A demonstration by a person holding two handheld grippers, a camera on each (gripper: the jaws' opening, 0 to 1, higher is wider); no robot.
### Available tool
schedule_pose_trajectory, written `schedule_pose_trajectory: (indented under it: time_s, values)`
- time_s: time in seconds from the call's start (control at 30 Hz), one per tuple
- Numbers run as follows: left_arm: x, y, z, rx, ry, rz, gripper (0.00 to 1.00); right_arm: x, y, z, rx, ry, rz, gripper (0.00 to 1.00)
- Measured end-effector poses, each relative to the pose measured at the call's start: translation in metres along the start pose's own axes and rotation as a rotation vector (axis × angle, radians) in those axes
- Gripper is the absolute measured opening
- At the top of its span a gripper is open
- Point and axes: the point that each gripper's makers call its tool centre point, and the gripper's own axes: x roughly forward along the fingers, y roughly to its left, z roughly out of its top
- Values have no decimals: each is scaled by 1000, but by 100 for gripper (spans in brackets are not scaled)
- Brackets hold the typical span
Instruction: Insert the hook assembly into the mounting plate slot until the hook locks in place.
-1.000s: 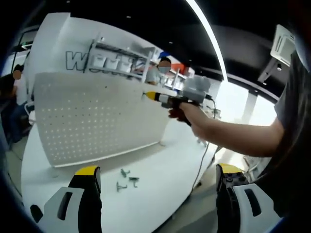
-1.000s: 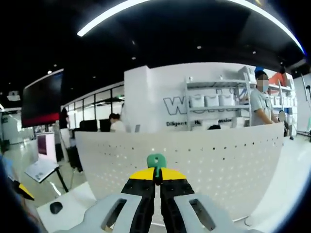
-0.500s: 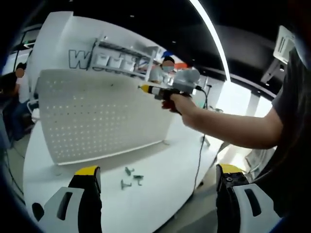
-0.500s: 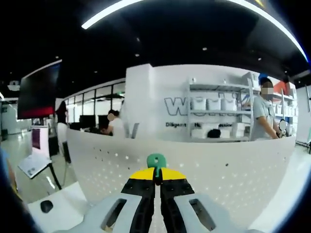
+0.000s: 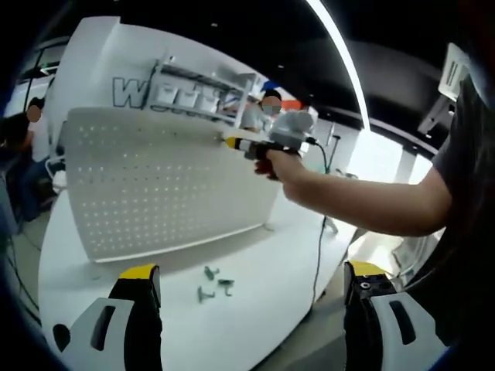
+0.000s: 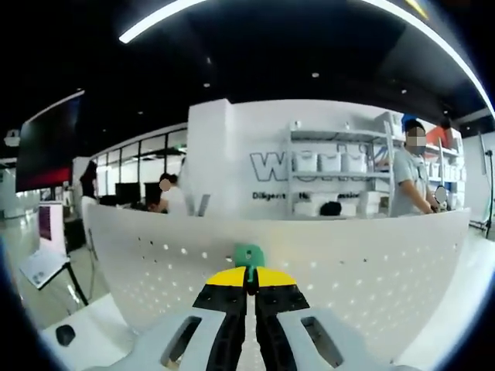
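A white table [image 5: 255,278] carries a white perforated mounting plate [image 5: 155,185] standing upright, its face dotted with rows of small holes. In the right gripper view the same plate [image 6: 371,263] spans the width just ahead of the jaws.

In the left gripper view a person's arm [image 5: 363,205] reaches in from the right, stretched out roughly level, with the hand [image 5: 272,164] wrapped round the right gripper [image 5: 232,142], whose yellow tip is up against the plate's upper right edge. In its own view the right gripper [image 6: 249,272] has its yellow-tipped jaws pressed together on a small green hook assembly [image 6: 249,254], which sticks up from between the tips in front of the plate's face; whether it touches the plate cannot be told.

The left gripper [image 5: 251,282] is held low and back from the plate, its jaws spread wide with nothing between them.

On the table in front of the plate lie a few small grey-green loose hooks [image 5: 213,282], close together and apart from both grippers.
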Motion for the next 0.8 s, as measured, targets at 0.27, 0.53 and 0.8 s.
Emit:
schedule_pose_trajectory:
  time_s: [0.27, 0.53, 0.8]
  values:
    - [4, 4, 5, -4, -10, 2, 100, 4, 1, -5, 9, -8, -24, 0]
    - [2, 12, 2, -22, -12, 18, 100, 4, -4, -9, 40, -22, -63, 0]
    - [1, 14, 1, -34, -18, 31, 100, 4, -3, -11, 11, -33, -83, 0]
